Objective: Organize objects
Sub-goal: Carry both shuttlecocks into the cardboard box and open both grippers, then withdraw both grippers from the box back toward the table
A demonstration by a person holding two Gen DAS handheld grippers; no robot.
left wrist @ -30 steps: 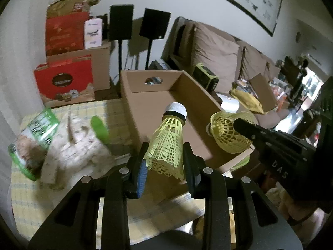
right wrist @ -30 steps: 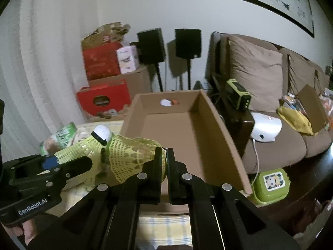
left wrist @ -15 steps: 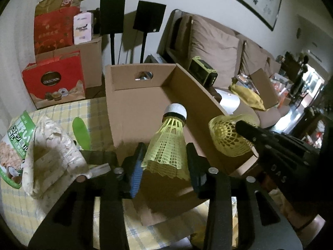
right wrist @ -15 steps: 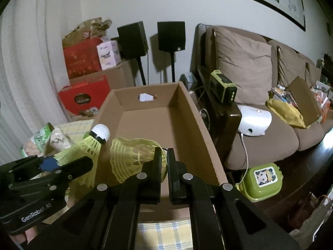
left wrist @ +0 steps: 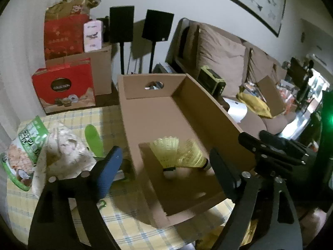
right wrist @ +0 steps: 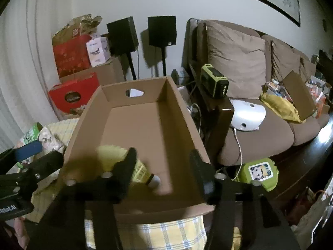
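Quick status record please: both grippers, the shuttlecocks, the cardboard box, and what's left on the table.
left gripper: open, jaws have just been opening, nothing between the pads
right gripper: open, jaws have just been opening, nothing gripped
shuttlecocks: two yellow ones, lying together at the near end inside the box
cardboard box: open-topped, on the checked tablecloth
left on table: green snack bag, crumpled wrapper, green flat piece

**Readable text**

"COLLECTION" is printed in a dark oval on the red box (left wrist: 64, 87), though blurred. "Robot.AI" is read in white on the left claw (right wrist: 31, 160) at the right wrist view's lower left edge. Print on the green packet (left wrist: 27, 143) and the white carton (left wrist: 93, 33) cannot be made out.
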